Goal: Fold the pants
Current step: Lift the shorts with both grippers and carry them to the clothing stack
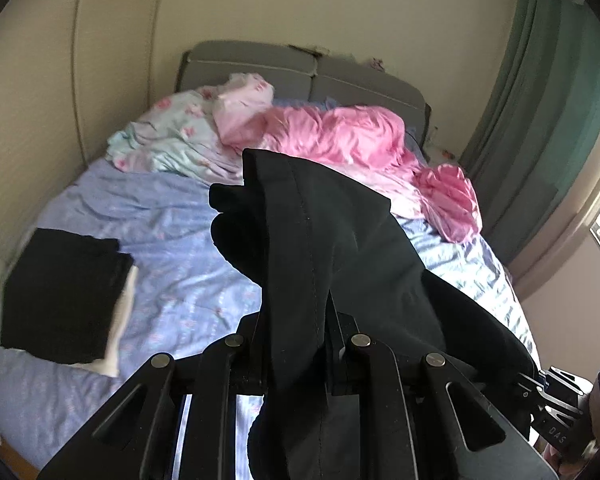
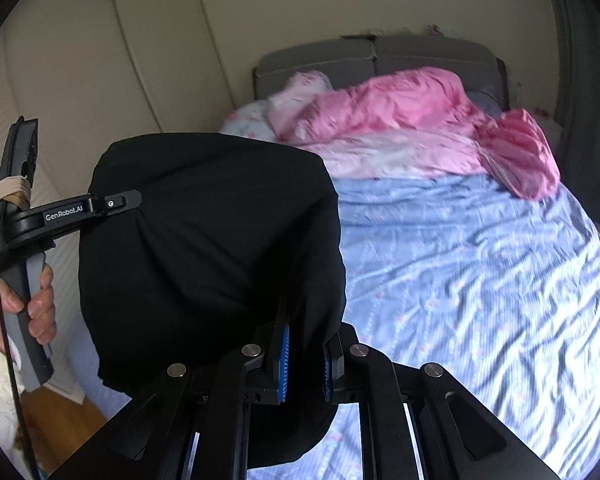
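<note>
- My left hand-held gripper (image 1: 296, 320) is clamped on the black pants (image 1: 332, 240); the fabric is pinched between its fingers and drapes over them.
- My right hand-held gripper (image 2: 304, 356) is clenched on the same pants (image 2: 212, 240), cloth squeezed between its blue pads (image 2: 284, 360).
- The pants hang between both grippers, off the bed (image 1: 172, 216) with its lilac sheet.
- A folded black garment (image 1: 60, 292) lies at the bed's left edge on something white.
- A crumpled pink duvet (image 2: 400, 120) sits near the grey headboard (image 1: 252, 64).
- My left hand (image 2: 28, 304) grips its handle.
</note>
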Available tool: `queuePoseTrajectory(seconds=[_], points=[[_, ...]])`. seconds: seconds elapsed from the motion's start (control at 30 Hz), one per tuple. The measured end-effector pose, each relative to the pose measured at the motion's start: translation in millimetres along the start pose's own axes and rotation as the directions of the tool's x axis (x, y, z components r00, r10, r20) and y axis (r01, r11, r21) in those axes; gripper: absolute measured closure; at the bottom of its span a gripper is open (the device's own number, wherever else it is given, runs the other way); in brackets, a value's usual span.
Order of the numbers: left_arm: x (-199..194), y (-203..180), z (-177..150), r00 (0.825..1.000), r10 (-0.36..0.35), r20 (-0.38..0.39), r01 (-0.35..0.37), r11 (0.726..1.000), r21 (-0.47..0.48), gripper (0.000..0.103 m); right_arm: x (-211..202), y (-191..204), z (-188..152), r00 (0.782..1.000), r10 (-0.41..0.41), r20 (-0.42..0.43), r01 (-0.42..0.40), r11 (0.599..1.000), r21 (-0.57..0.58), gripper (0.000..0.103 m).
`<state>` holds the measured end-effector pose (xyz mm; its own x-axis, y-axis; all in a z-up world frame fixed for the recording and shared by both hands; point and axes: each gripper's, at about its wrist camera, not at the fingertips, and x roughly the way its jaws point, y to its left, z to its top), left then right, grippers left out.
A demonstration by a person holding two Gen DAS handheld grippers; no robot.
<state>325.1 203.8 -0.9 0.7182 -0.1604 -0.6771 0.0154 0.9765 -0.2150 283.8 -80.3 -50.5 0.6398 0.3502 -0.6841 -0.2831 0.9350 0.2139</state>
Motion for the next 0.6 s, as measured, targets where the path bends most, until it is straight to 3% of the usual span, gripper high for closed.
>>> queuePoseTrajectory(seconds=[0.23, 0.6], points=[[-46.2, 24.7, -7.2, 0.997, 0.060, 0.056, -0.058, 0.998, -0.028, 0.084, -14.0, 37.4, 1.4, 0.994, 0.100, 0.032, -0.098, 0.994, -0.048, 0.090], [-96.1, 107.4, -40.6, 0.995, 0.081, 0.062, -0.077, 0.995, -0.067, 0.084, -7.2, 133.6, -19.3, 0.990, 0.141, 0.014, -0.137, 0.980, -0.145, 0.090]])
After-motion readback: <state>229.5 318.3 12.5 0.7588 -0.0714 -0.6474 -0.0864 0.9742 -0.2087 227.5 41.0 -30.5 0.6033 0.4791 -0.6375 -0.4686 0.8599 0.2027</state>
